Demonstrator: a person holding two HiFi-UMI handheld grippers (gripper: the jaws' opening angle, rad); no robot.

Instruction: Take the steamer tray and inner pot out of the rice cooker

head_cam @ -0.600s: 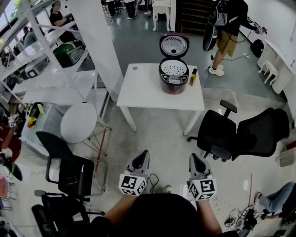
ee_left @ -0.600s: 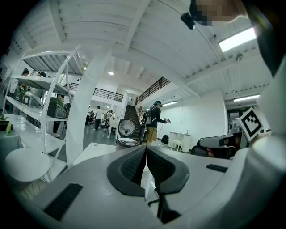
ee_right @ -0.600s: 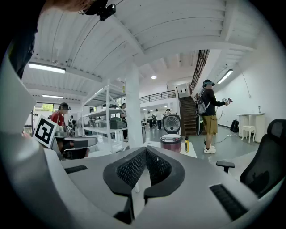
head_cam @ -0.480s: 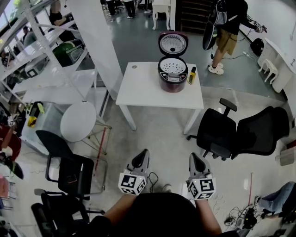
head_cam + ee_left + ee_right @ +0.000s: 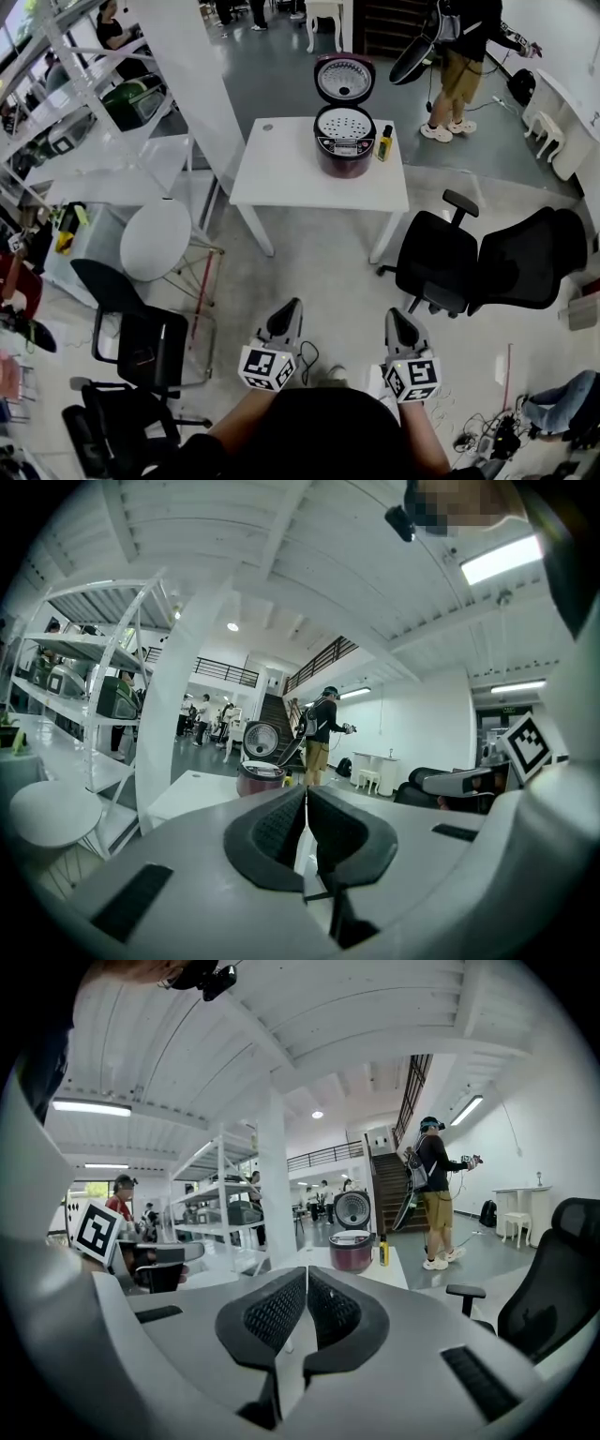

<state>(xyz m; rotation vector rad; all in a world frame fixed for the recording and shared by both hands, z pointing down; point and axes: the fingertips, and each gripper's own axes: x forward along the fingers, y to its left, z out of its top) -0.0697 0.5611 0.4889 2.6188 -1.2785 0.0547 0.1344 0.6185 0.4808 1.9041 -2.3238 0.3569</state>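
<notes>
A maroon rice cooker [image 5: 344, 155] stands on a white table [image 5: 300, 183] far ahead, its lid [image 5: 344, 78] raised. A white perforated steamer tray [image 5: 343, 122] lies in its top; the inner pot is hidden under it. Both grippers are held low and close to my body, well short of the table. The left gripper [image 5: 291, 310] is shut and empty, and so is the right gripper [image 5: 396, 319]. The cooker [image 5: 260, 775] appears small in the left gripper view, and again as the cooker [image 5: 352, 1249] in the right gripper view.
A small yellow bottle [image 5: 383, 143] stands right of the cooker. Black office chairs [image 5: 441, 265] sit right of the table. A round white stool [image 5: 157, 239] and a black chair [image 5: 141, 333] are at the left, beside white shelving [image 5: 66, 103]. A person [image 5: 459, 66] stands beyond the table.
The table and cooker have slid slightly up and left in the head view. Both grippers keep their place, shut.
</notes>
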